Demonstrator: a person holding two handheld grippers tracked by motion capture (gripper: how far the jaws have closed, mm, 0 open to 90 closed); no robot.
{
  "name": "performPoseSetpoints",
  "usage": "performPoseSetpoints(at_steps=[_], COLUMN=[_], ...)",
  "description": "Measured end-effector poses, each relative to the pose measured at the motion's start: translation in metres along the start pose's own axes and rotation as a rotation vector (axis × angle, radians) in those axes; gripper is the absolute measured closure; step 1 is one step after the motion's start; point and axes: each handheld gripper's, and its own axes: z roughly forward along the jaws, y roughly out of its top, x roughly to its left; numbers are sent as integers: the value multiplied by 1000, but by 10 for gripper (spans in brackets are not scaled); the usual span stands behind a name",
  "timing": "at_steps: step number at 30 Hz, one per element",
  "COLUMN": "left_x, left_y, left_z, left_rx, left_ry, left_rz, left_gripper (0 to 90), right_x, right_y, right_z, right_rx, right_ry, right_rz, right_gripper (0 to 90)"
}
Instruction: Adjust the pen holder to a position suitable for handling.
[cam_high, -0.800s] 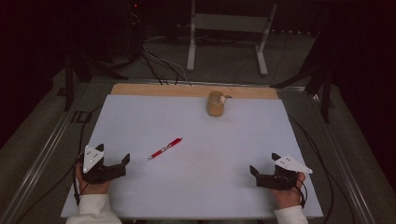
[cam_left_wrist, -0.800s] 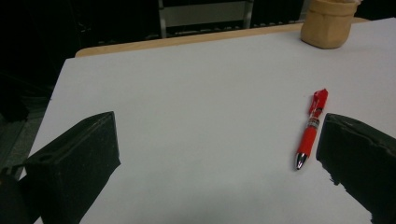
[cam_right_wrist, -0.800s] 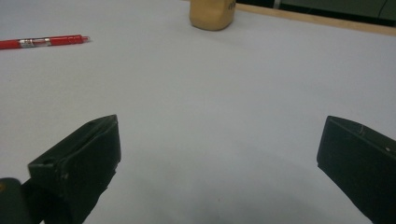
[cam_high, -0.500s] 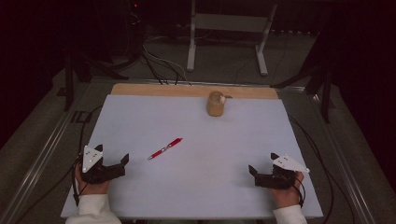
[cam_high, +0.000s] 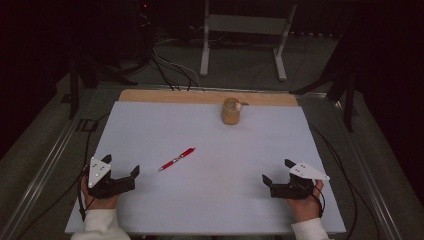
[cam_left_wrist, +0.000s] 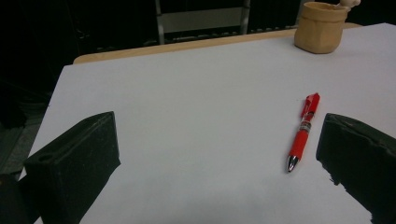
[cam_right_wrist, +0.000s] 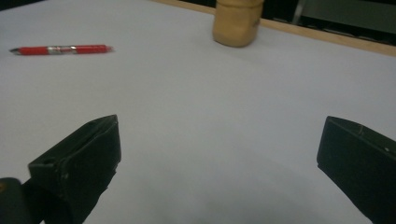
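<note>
**Grippers wait wide open at near corners of a white table**

Jaws spread wide and empty on both sides: the left gripper (cam_high: 120, 171), held in the person's left hand (cam_high: 95, 197), sits low at the near left corner of the white table (cam_high: 210, 210), while the right gripper (cam_high: 278, 171), in the right hand (cam_high: 304, 204), sits at the near right corner. Neither tool has hold of anything, and the two are well apart with bare tabletop between them.

A red pen (cam_high: 176, 159) lies flat on the table just ahead of the left gripper and a little toward its inner side, apart from both jaws. In the left gripper view the pen (cam_left_wrist: 302, 131) runs beside the tool's right-hand jaw, its silver tip pointing back toward the gripper and its clip end pointing away. From the right gripper view the same pen (cam_right_wrist: 60, 49) lies far off to the upper left, well beyond that tool's jaws.

A small tan pouch-like holder (cam_high: 230, 111) stands upright near the table's far edge, well ahead of both grippers and closer to the right one's line. Something pale pokes from its top; what it is cannot be told. A strip of bare wood (cam_high: 170, 96) borders the table's far side behind it. White sleeves (cam_high: 100, 222) cover the person's wrists at the near edge.
</note>
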Motion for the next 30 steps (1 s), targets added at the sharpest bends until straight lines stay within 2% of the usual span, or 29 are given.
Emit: performPoseSetpoints(at_steps=[3,6,18,24,30], left_x=[-1,-1,-2,-2,-3], left_y=[0,0,-2,-2,-3], left_z=[0,1,4,5,7], left_rx=[1,5,18,21,26], left_ry=[-1,-2,-9,-6,-8], left_rz=[3,6,13,17,19], left_gripper=[0,0,0,0,0], right_x=[0,0,-3,-7,-10], right_y=[5,11,43,58,70], right_z=[3,4,17,30,44], right_rx=[-2,-5,-6,-17,-12], right_ry=[30,35,4,-2,-15], right_rz=[-4,-15,-19,9,6], right_gripper=[13,12,11,11,11])
